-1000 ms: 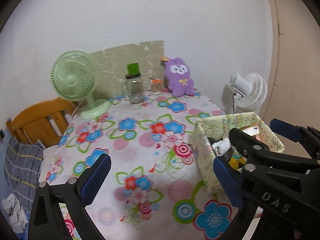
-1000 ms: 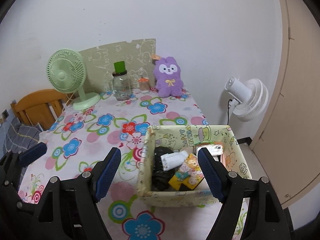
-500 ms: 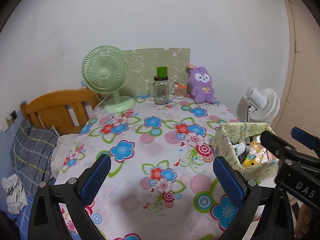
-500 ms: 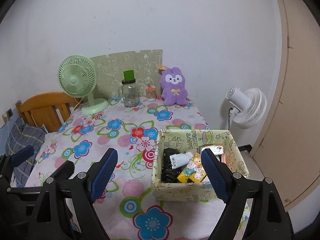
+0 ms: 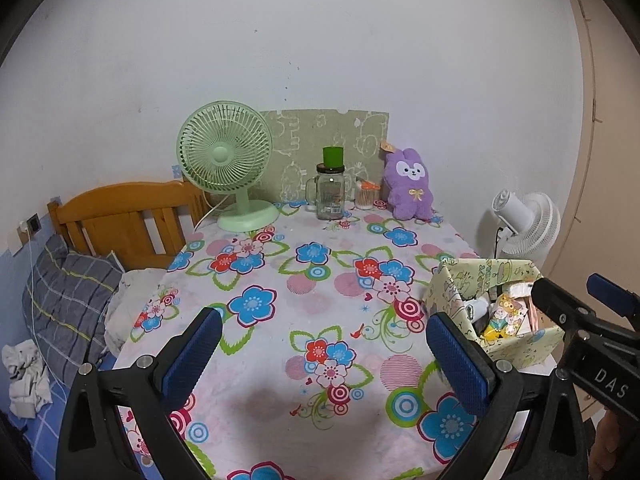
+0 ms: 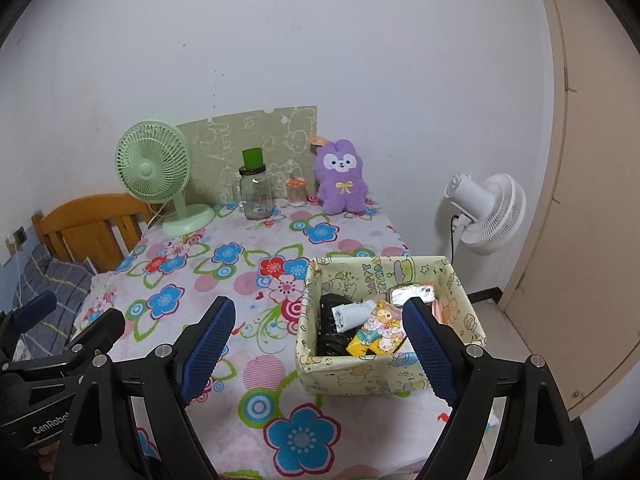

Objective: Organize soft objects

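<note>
While held above flowered table (image 5: 280, 280): both grippers noted, nothing grasped.
Left gripper (image 5: 320, 356): fingers spread wide, over bare cloth.
Right gripper (image 6: 316, 344): fingers spread wide, near patterned box (image 6: 400, 376).
Purple plush (image 6: 342, 178): upright at far edge, against wall.
Box contents: black item, yellow packet, others unclear.

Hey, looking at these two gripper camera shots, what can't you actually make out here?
- Bottom of the storage box: right view, the dark bundle and yellow cartoon packet cover what lies beneath.
- Box's near right corner: the right gripper finger overlaps it.
- Small orange-topped jar: both views, contents too small.
- Tag on the purple plush: left view, print too small.
- Table's near edge: cut off by both frames.
</note>
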The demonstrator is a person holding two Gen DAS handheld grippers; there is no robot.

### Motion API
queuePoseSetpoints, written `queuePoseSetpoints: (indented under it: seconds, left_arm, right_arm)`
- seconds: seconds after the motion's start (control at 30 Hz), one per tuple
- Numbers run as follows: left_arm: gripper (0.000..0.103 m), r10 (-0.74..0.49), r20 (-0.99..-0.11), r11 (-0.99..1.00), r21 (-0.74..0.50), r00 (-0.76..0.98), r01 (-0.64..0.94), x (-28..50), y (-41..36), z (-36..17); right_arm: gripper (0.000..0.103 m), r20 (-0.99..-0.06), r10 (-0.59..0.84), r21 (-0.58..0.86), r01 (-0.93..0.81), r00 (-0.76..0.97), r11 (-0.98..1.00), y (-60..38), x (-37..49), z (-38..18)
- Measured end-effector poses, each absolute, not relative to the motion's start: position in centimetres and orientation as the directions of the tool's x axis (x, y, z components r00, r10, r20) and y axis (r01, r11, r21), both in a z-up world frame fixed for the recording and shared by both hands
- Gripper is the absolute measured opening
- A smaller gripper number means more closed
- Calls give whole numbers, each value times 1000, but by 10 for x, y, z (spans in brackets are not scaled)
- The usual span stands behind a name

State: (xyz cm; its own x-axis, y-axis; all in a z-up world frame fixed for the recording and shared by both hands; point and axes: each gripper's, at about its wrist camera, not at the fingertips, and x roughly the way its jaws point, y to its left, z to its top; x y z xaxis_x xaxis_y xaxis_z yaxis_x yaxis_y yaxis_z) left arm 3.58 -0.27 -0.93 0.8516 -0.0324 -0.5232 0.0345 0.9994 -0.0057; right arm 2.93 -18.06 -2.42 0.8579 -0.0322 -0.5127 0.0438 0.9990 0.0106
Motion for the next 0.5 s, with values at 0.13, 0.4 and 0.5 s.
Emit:
queuePoseSetpoints:
  seconds: [0.13,0.4,0.5]
  left_arm:
    - [103,-32,-521,999,-5,853,34,34,-2,-8]
    - [103,-36,-517,999,-6,855,38,34,-2,-7]
    - [103,-35,-517,999,-6,855,38,34,-2,-7]
  right_arm:
    - [88,-506,-26,4,33,862,999,-177,29,-23]
    - [88,-503,-23,2,28,864,1000,-175,27,-22]
    - [88,-503,-23,2,27,864,1000,-175,27,-22]
